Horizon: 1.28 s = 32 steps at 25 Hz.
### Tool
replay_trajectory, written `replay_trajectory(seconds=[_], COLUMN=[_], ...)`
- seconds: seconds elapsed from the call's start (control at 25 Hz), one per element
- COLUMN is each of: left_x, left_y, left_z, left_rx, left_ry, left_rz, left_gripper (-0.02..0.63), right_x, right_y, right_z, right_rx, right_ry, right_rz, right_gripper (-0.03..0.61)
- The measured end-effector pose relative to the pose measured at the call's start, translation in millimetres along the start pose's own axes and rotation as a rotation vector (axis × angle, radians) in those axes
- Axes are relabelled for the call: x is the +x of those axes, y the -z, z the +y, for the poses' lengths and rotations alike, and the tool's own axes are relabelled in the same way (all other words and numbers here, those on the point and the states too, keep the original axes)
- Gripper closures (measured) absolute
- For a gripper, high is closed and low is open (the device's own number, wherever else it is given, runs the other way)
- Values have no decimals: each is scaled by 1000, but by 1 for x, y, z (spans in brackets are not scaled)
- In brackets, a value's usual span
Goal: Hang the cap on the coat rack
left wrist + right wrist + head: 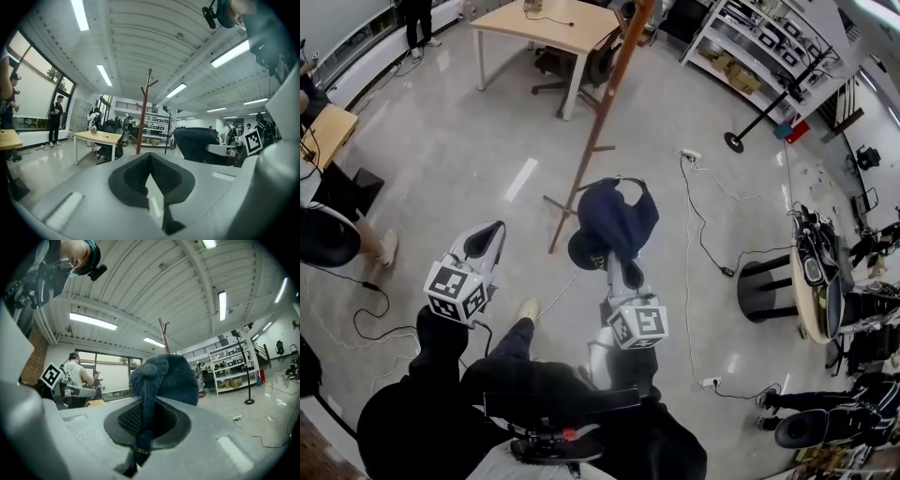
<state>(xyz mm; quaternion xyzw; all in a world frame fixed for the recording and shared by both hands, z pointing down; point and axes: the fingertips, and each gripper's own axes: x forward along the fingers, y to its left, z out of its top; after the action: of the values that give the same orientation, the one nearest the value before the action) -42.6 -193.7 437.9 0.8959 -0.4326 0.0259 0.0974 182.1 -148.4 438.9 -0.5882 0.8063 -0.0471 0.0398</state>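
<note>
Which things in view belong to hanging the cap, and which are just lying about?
Job: cap, clamped in the right gripper; coat rack.
Lying about: wooden table; black stool; power strip.

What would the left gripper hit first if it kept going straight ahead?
Probably the coat rack: its pole stands almost dead ahead of the left gripper, with only floor between. How far is hard to judge.
</note>
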Motion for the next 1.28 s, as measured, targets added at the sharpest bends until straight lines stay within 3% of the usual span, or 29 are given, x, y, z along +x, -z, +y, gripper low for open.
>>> replay_trajectory(seconds=[1.28], left_x=[97], left_y=[-7], left_z=[98], left_rx=[-32], left_ry=[1], left_rz=[56], left_gripper=[611], right_x=[149], right_y=[-9], right_z=[-38], right_rx=[-9], right_ry=[25], right_rz=[1], right_gripper=[568])
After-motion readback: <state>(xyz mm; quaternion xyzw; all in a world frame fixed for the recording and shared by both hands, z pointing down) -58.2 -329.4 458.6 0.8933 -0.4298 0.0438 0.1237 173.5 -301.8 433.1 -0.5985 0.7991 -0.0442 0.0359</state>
